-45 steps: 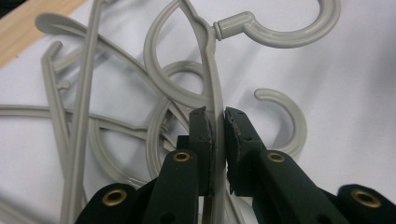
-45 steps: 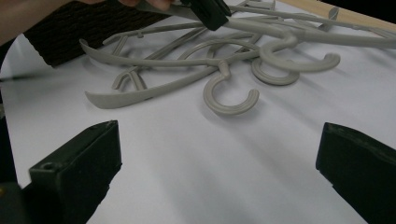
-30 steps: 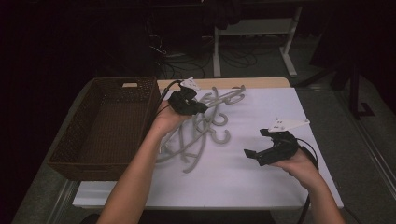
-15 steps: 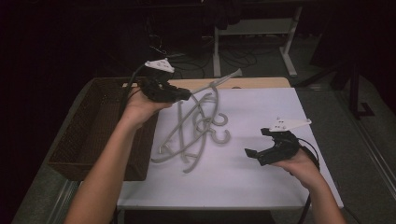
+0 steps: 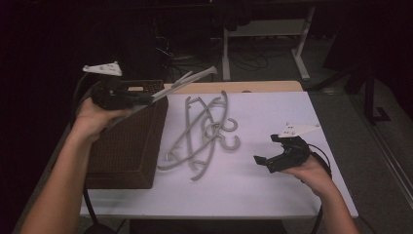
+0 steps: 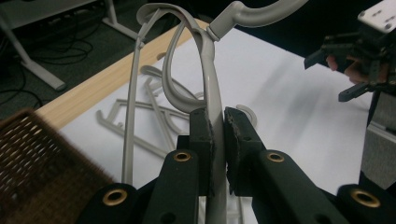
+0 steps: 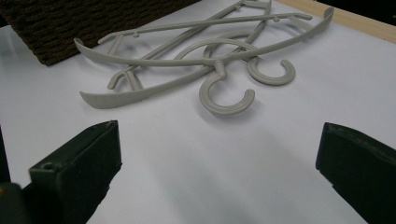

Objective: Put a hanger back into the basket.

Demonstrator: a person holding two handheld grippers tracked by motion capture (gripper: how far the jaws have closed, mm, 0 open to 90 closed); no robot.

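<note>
My left gripper is raised above the brown wicker basket, shut on a grey plastic hanger that slants up and to the right. In the left gripper view the pads clamp that hanger's arm, and its hook curves away at the top. A pile of grey hangers lies tangled on the white sheet, right of the basket. My right gripper rests low on the sheet to the pile's right, open with nothing in it. From the right gripper view, the pile lies ahead of the wide-apart jaws.
A white sheet covers the table, with a wooden strip along its far edge. The basket stands at the table's left end. Beyond the table are a dark floor, cables and a white metal stand. A person's forearms come in from the bottom.
My left hand has lifted the held hanger out of the pile and carried it left and upward, to above the basket. The right hand has stayed put.
</note>
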